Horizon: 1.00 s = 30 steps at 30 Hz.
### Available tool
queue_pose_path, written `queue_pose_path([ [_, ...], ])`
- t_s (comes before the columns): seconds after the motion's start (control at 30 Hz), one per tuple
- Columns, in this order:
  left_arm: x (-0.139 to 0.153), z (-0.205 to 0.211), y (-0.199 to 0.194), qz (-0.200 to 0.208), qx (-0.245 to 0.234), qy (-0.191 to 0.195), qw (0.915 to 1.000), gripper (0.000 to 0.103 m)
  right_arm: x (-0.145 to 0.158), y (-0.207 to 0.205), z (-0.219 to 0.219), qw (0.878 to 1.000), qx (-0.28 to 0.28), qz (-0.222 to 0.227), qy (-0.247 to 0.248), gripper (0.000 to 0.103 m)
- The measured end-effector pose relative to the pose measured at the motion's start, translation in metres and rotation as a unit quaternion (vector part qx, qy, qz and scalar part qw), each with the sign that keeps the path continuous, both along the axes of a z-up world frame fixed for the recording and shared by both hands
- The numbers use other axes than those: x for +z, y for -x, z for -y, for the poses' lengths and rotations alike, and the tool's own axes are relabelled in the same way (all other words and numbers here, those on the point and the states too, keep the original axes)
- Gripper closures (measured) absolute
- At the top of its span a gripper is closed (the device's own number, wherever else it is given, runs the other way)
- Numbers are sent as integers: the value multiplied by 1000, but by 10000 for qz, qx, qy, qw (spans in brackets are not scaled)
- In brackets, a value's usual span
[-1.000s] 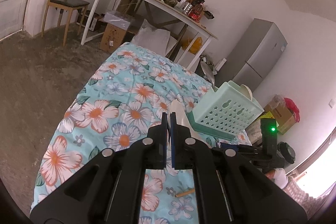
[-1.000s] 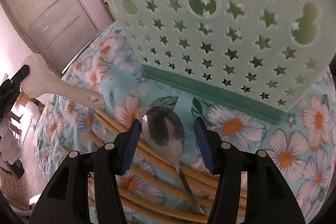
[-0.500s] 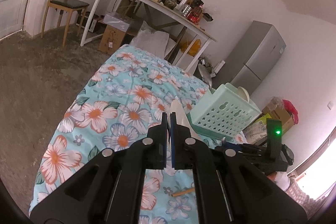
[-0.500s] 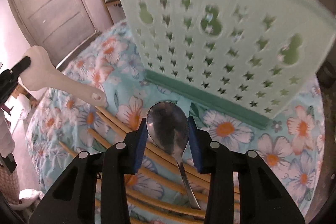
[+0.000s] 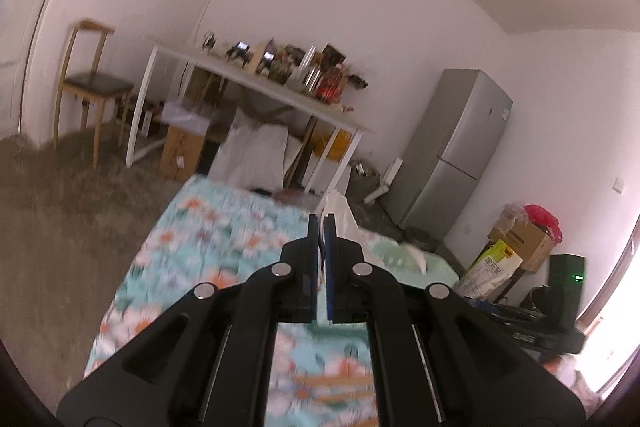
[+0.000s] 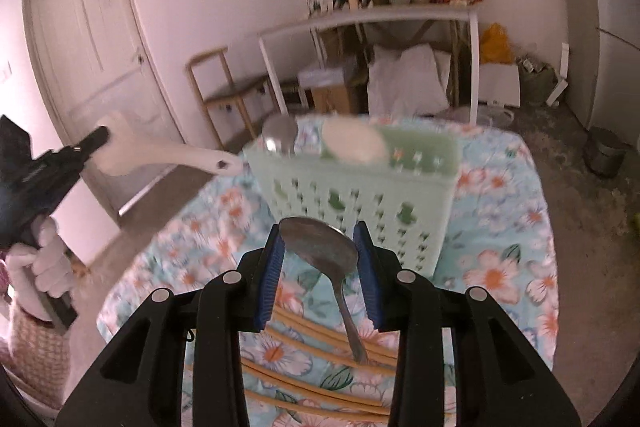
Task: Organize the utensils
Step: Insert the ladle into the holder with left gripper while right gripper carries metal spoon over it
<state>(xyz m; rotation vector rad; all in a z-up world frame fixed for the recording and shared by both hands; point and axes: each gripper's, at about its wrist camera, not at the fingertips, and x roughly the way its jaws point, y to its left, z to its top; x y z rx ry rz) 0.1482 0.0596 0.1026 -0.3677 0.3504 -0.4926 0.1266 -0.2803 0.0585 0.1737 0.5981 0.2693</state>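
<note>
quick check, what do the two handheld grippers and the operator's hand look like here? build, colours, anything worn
Both the left gripper and the right gripper are black plastic linkages with silver pivot pins and slim fingers faced with blue pads. Seen from the right wrist view, the left unit has a black body, and the hand gripping it wears a white glove above a pinkish checked sleeve.

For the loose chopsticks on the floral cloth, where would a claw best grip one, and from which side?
Grip a chopstick mid-shaft, coming straight down from above, pads either side of its thin width. They lie flat and roughly parallel on the floral cloth, with visible gaps between for the pads, probably.
</note>
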Motion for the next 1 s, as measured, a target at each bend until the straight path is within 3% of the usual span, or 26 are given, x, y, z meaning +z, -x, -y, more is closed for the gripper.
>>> queue_pose_path([
  [0.1, 12, 15, -14, 138, -16, -164, 9998, 101, 13, 8, 5, 9997, -9, 225, -102, 68],
  [0.27, 25, 48, -33, 319, -50, -831, 9960, 101, 39, 20, 16, 9981, 14, 577, -217, 68],
  [0.47, 30, 84, -53, 461, -72, -1657, 9851, 101, 56, 33, 18, 9966, 29, 815, -109, 68],
  [0.63, 26, 110, -67, 326, -390, -2053, 9774, 101, 57, 33, 17, 9966, 53, 826, -48, 68],
  [0.8, 24, 119, -75, 277, -765, -1820, 9799, 98, 60, 33, 16, 9964, 34, 850, 17, 68],
  [0.9, 25, 112, -74, 273, -845, -1526, 9843, 86, 64, 35, 16, 9962, -12, 870, 23, 68],
  [1.0, 26, 97, -73, 244, -852, -1112, 9898, 82, 68, 34, 20, 9957, -40, 928, -53, 68],
])
